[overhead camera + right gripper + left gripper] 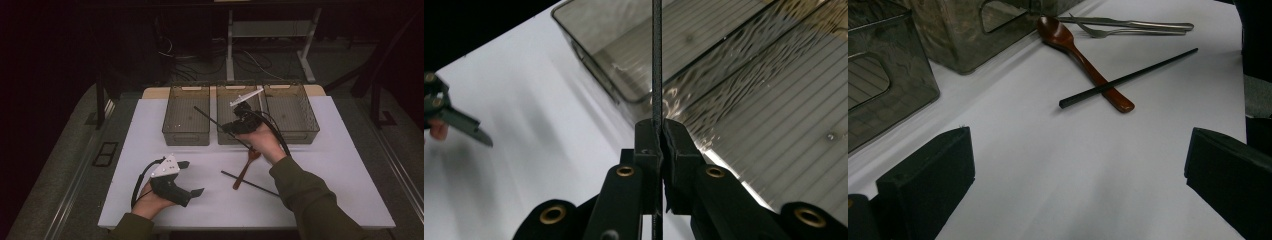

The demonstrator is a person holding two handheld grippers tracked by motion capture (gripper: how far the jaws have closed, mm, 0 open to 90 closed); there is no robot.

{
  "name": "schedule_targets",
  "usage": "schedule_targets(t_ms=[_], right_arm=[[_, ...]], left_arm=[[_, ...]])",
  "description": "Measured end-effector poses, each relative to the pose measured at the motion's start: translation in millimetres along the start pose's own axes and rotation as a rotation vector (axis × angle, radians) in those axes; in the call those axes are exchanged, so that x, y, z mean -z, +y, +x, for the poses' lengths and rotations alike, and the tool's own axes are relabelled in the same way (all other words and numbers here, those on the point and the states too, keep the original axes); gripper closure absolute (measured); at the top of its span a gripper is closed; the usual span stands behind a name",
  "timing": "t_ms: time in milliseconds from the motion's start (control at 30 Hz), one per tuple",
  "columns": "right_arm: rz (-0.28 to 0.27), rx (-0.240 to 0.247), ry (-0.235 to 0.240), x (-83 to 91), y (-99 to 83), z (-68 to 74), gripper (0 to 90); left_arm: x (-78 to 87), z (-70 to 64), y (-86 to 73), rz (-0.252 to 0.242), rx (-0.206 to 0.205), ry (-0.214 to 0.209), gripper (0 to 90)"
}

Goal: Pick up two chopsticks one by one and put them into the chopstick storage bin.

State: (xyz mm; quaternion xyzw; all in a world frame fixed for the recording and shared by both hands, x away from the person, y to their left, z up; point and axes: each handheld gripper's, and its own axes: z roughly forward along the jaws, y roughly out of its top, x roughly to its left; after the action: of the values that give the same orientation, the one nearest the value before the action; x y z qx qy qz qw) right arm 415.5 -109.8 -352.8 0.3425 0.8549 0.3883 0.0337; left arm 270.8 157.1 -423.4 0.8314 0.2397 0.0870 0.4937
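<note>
Three bins point(185, 115) point(235, 107) point(292, 112) are seen on the table. Two chopsticks point(212, 118) point(1128, 78) are counted, along with one wooden spoon point(1083, 60), one fork point(1135, 32), and two grippers point(192, 177) point(659, 131).

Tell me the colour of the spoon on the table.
Reddish-brown wood spoon, clearest in the left gripper view.

Three bins point(186, 131) wall off table's 12 o'clock edge. Wooden spoon point(246, 167) and loose chopstick point(250, 183), crossed, block centre, toward 3 o'clock. Bare white table point(145, 135) from 6 to 9 o'clock: free passage.
</note>
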Motion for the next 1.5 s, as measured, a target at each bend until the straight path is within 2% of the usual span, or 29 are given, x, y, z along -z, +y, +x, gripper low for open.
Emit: schedule_targets(t_ms=[267, 467, 567, 667, 967, 1100, 1500], right_arm=[[0.010, -0.019, -0.014, -15.9, 22.4, 0.2, 85.9], [0.023, -0.025, -0.028, -33.4, 42.6, 2.4, 85.9], [0.030, -0.033, -0.030, -43.8, 50.1, 2.9, 85.9], [0.046, -0.037, -0.037, -54.4, 56.9, 3.0, 85.9], [0.059, -0.083, -0.056, -77.8, 77.6, -0.7, 85.8], [0.083, -0.076, -0.096, -89.1, 87.1, 1.8, 85.8], [0.133, -0.098, -0.123, -113.1, 95.0, 5.3, 85.6]], left_arm=[[-0.9, -0.3, 0.2, 0.008, -0.006, -0.002, 0.0], [-0.9, -0.9, 0.4, -0.001, -0.001, -0.009, 0.0], [-0.5, -0.6, 0.6, 0.001, -0.013, -0.011, 0.0], [-0.1, -1.4, 0.4, -0.003, -0.004, -0.014, 0.0], [0.5, -1.2, 0.8, -0.006, -0.002, -0.022, 0.0], [0.5, -1.4, 0.8, -0.008, -0.003, -0.022, 0.0], [-0.3, -2.0, 1.5, -0.007, -0.009, -0.027, 0.0]])
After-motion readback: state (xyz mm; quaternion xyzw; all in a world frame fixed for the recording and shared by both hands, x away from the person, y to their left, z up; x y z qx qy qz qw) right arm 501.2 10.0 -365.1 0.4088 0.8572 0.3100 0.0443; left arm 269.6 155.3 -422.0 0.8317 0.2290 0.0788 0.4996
